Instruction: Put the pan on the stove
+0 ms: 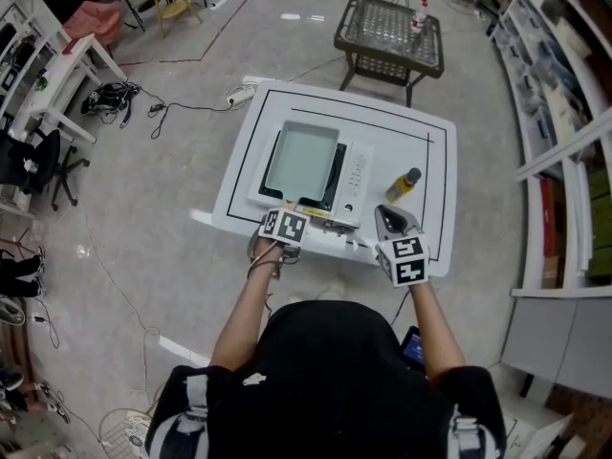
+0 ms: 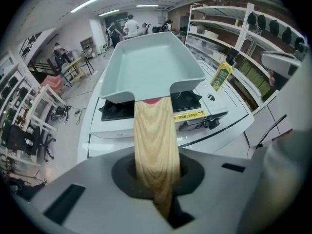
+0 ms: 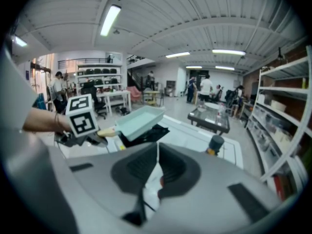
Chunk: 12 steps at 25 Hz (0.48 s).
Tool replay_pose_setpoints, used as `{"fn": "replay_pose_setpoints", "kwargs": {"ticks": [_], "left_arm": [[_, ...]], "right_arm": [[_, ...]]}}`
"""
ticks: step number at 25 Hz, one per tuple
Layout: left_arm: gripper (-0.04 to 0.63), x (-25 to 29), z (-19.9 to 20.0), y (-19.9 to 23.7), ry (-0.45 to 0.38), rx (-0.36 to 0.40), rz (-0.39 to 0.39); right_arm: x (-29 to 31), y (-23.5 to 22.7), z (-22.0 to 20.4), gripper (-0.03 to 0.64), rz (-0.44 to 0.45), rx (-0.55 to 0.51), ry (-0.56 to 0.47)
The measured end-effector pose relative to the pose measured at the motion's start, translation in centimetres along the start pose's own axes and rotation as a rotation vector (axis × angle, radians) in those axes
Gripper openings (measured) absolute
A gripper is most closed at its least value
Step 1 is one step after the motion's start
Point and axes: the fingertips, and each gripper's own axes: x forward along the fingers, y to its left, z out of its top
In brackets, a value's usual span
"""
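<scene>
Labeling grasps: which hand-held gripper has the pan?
The left hand-held gripper: its jaws clamp the wooden handle of the pale green pan. The right hand-held gripper is shut with nothing between its jaws.

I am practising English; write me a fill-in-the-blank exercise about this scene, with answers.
The left tongs grip the pan by its ___ handle.
The pan hangs ___ the stove, not resting on it.
In the head view, the bottle stands on the table to the stove's ___.
Answers: wooden, above, right.
</scene>
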Motion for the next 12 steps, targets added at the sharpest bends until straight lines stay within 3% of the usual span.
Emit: {"fn": "replay_pose_setpoints", "kwargs": {"ticks": [12], "left_arm": [[0.058, 0.27, 0.19, -0.82, 0.028, -0.019, -0.029]], "right_arm": [[-0.21, -0.62, -0.49, 0.035, -0.007, 0.028, -0.002]]}}
